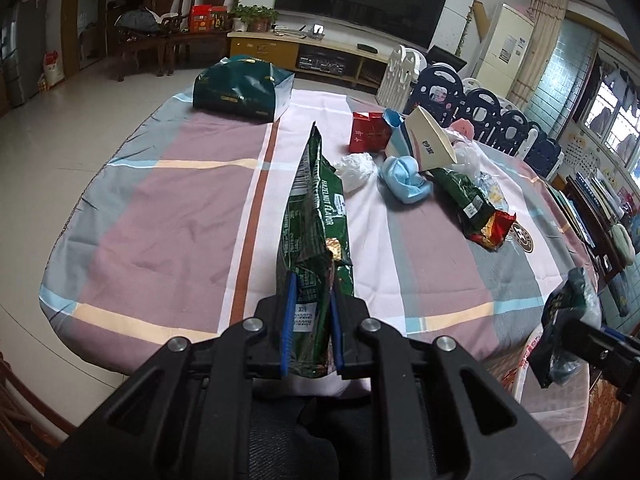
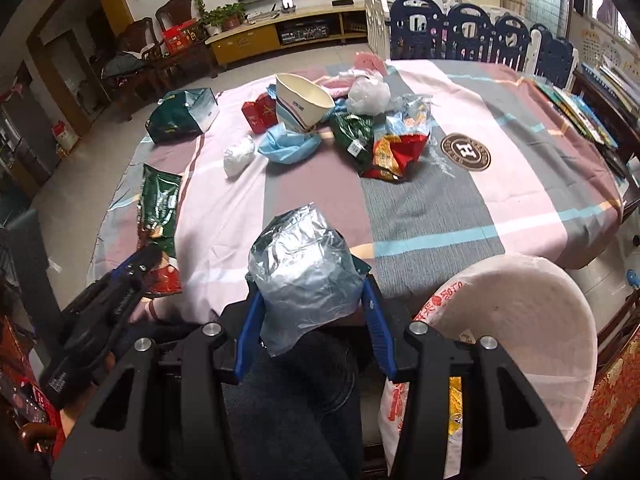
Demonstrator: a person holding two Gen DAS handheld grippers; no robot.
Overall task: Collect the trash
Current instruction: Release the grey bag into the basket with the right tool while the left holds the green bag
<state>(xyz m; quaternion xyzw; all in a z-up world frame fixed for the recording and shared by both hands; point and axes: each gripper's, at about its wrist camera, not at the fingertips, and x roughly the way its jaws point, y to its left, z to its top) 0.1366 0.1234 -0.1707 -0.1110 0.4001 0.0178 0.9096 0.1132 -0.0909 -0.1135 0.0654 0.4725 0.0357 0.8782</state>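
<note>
The left gripper (image 1: 310,316) is clenched on a green wrapper (image 1: 316,216) and the right gripper (image 2: 314,312) grasps a silver bag (image 2: 304,276), both lifted off the table (image 2: 440,208), probably for dropping into the white sack (image 2: 520,320) nearby.

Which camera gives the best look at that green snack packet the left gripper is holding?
The left wrist view: the green snack packet fills the centre, edge-on, clamped in the left gripper, its print readable. The right wrist view shows its flat face only small, at the left edge.
</note>
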